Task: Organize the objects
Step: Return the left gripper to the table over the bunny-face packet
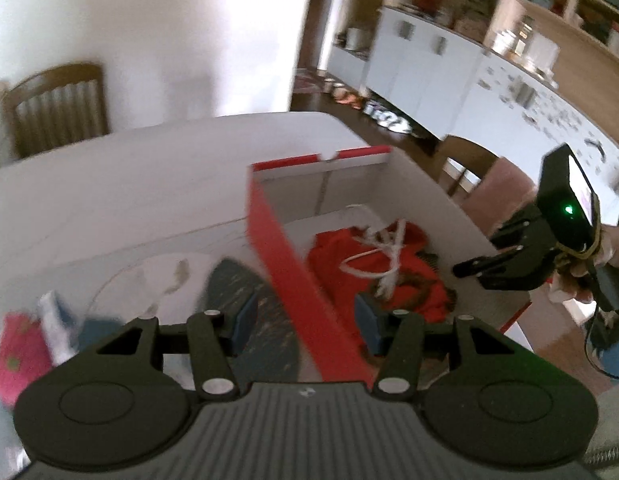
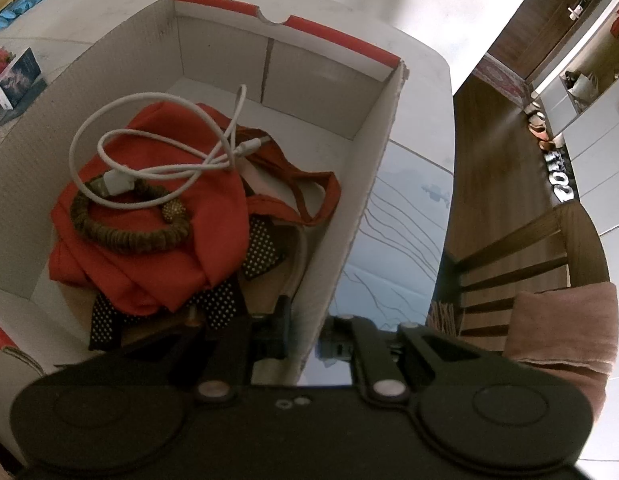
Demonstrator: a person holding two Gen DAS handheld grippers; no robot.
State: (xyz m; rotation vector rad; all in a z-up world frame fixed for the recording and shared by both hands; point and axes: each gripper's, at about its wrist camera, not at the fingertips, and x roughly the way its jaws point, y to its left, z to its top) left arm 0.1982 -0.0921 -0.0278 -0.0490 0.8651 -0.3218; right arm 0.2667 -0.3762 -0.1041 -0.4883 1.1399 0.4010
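Note:
A red-and-white cardboard box (image 2: pixel 361 216) stands on the white table and also shows in the left wrist view (image 1: pixel 285 248). Inside lie a red cloth (image 2: pixel 149 248), a white cable (image 2: pixel 149 160), a brown beaded bracelet (image 2: pixel 125 236) and a black dotted fabric (image 2: pixel 261 252). My left gripper (image 1: pixel 305 320) is open, its jaws on either side of the box's left red wall. My right gripper (image 2: pixel 305 340) straddles the box's right wall close in; the same gripper (image 1: pixel 465 268) shows from outside by that wall in the left wrist view. Its fingertips look closed on the wall.
Left of the box lie a dark patterned item (image 1: pixel 245 320), a pink packet (image 1: pixel 17 352) and a small book (image 2: pixel 17 80). Wooden chairs (image 2: pixel 521 272) stand by the table's right edge, another chair (image 1: pixel 57 108) at the far side. Cabinets (image 1: pixel 429 68) line the far wall.

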